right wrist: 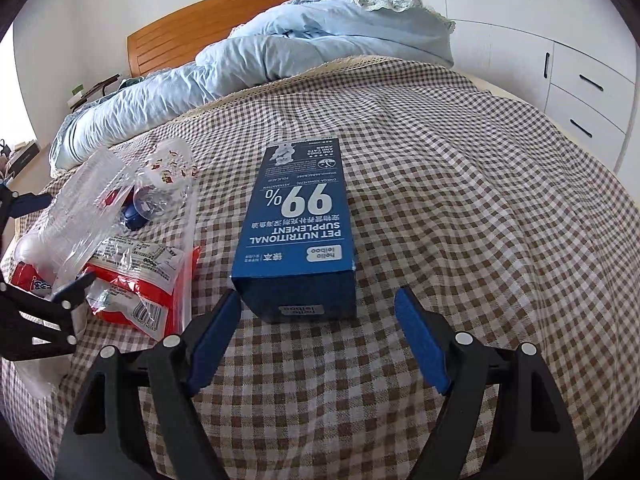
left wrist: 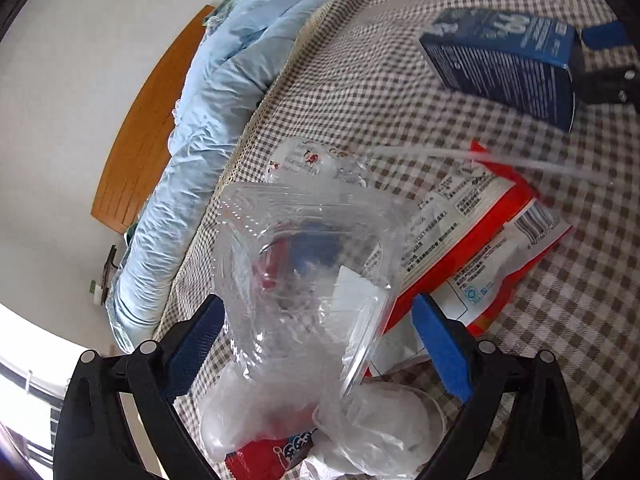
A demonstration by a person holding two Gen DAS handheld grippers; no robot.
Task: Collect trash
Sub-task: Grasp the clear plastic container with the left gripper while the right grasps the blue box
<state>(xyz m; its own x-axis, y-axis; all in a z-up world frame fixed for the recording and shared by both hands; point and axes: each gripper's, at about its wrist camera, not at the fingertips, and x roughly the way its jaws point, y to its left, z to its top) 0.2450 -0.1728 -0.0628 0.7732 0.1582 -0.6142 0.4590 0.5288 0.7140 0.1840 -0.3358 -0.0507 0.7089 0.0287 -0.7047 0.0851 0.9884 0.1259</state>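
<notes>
A pile of trash lies on the checked bedspread: a clear plastic clamshell, a red and white snack bag, crumpled clear wrappers and a printed clear cup. My left gripper is open, its blue pads on either side of the clamshell. A blue pet supplement box lies flat on the bedspread. My right gripper is open, its fingertips just short of the box's near end. The box also shows in the left wrist view.
A rumpled light blue duvet lies along the head of the bed, before a wooden headboard. White drawers stand at the right. The left gripper shows at the left edge of the right wrist view.
</notes>
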